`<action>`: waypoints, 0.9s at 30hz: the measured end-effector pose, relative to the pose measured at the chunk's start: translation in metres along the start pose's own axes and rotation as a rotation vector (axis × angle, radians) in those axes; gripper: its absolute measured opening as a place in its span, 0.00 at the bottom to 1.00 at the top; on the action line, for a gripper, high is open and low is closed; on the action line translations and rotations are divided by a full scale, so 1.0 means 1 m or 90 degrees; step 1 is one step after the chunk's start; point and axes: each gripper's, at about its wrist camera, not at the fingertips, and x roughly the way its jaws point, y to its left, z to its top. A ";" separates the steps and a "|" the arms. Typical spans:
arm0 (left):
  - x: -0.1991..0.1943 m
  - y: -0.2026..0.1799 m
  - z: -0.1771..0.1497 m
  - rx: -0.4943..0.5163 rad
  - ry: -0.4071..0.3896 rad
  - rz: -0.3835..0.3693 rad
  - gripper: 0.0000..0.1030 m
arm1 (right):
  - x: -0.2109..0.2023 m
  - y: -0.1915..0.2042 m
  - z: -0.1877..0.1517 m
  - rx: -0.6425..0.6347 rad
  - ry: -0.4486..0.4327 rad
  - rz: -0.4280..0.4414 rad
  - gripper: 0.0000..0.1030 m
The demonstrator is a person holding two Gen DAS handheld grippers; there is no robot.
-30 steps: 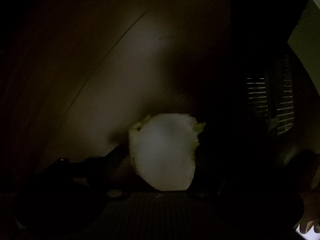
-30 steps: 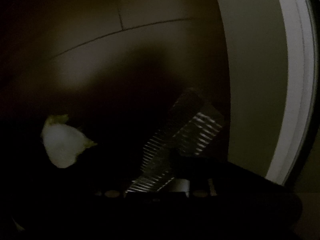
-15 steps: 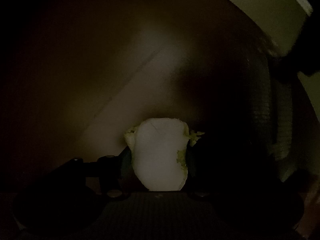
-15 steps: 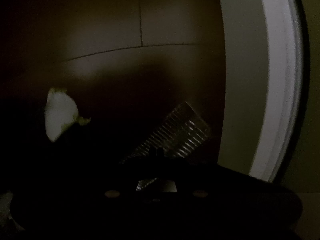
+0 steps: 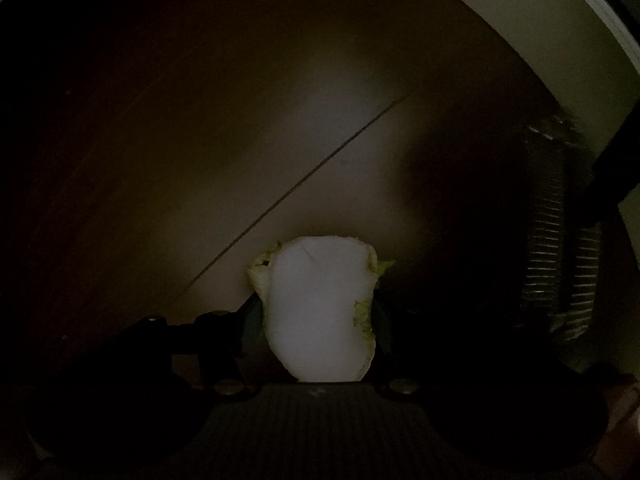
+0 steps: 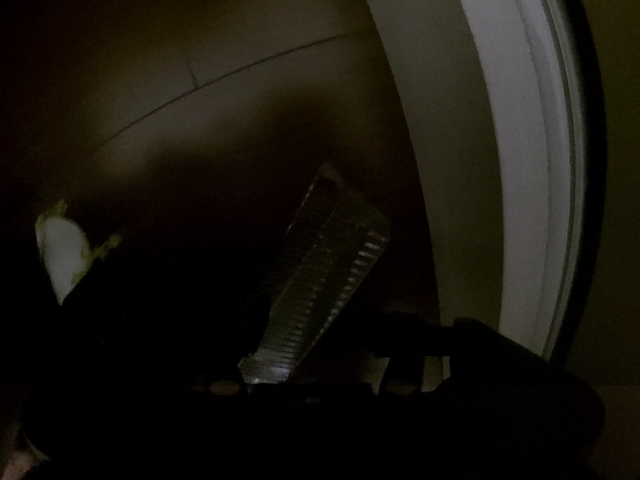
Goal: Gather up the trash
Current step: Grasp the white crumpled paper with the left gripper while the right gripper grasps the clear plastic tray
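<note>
Two tongs. Left tongs (image 5: pixel 316 314), jaws just closed in, clamp white cabbage scrap (image 5: pixel 320 328). Right tongs (image 6: pixel 316 344), jaws just opened, released; ribbed clear strip (image 6: pixel 324 276) lies between. Step: carrying, probably. Next: locate bin, drop scrap.

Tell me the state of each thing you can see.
White vegetable scrap with green edges: clamped in the left gripper, whose jaws have just been closing.
Ridged clear plastic piece: tilted between the jaws of the right gripper, which have just been opening; seemingly not pinched.
</note>
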 end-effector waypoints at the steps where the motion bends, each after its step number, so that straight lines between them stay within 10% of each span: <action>1: -0.001 0.002 -0.001 0.001 0.001 -0.002 0.53 | 0.003 0.000 0.002 0.000 0.000 -0.001 0.50; 18: -0.009 0.022 0.004 -0.024 -0.006 -0.014 0.53 | 0.019 0.049 0.003 -0.166 -0.085 -0.064 0.35; 19: -0.012 0.024 0.003 -0.027 -0.008 -0.014 0.53 | 0.017 0.051 0.003 -0.177 -0.098 -0.068 0.32; 20: -0.012 0.026 0.004 -0.030 -0.010 -0.014 0.53 | 0.014 0.054 0.002 -0.189 -0.115 -0.075 0.02; 27: -0.036 0.051 0.009 -0.075 -0.066 -0.005 0.53 | -0.013 0.057 -0.007 -0.222 -0.219 -0.096 0.00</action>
